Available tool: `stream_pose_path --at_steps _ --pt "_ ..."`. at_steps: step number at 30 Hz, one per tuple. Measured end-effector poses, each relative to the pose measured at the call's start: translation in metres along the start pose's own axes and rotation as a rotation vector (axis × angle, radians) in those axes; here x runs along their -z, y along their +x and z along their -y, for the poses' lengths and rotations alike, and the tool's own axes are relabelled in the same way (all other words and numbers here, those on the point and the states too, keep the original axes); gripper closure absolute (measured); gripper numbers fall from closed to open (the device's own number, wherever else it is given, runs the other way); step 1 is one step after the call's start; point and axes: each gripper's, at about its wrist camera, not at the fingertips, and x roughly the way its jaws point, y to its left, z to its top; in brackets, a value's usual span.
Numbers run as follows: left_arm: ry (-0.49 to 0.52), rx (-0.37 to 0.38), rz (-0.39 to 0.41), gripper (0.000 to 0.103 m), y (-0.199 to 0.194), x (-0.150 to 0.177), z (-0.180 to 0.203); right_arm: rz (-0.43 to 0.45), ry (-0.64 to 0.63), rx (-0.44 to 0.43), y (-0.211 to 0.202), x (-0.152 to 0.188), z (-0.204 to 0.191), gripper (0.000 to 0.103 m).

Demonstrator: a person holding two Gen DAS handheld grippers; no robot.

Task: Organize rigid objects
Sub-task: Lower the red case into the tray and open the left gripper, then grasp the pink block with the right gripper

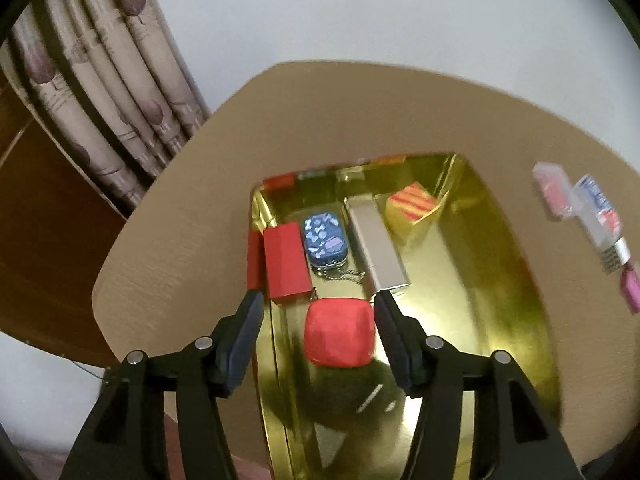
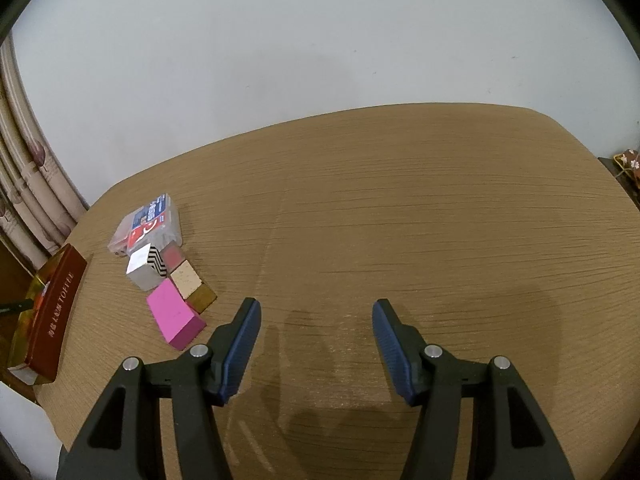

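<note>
Above red block [image 1: 339,332], open tool [image 1: 318,300]

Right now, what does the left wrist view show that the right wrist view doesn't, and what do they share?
Left wrist only: the gold tin's inside, holding a rounded red block, a red box, a blue patterned tin, a silver bar and a red-and-yellow striped block. The left gripper stands open over the red block, pads clear of it.

Right wrist only: the tin's red lettered side, a cork-topped block, and the open, empty right gripper.

Both: the table, the clear plastic cases, the silver cube, the pink block.
</note>
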Motion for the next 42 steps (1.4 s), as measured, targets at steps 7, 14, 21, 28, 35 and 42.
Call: stream_pose_path --at_steps 7,14,21,28,35,42 --pt "-0.079 0.102 0.157 0.044 -0.073 0.035 0.006 0.009 -0.052 -0.092 -0.005 0.001 -0.009 0.043" --pt "-0.039 0.206 0.186 0.034 -0.118 0.107 0.042 -0.088 -0.306 -0.185 -0.006 0.017 -0.063 0.044" --pt "-0.062 0.235 0.085 0.034 -0.108 0.151 0.048 -0.178 -0.460 -0.208 0.016 0.009 -0.097 0.044" --pt "-0.127 0.276 0.020 0.034 -0.092 0.155 0.040 -0.265 -0.440 -0.247 0.038 -0.003 -0.099 0.053" --pt "-0.077 0.269 0.011 0.033 -0.088 0.162 0.053 -0.280 -0.523 -0.238 0.036 0.007 -0.133 0.065" --pt "-0.056 0.267 0.004 0.032 -0.087 0.166 0.056 -0.312 -0.456 -0.179 0.055 -0.010 -0.140 0.065"
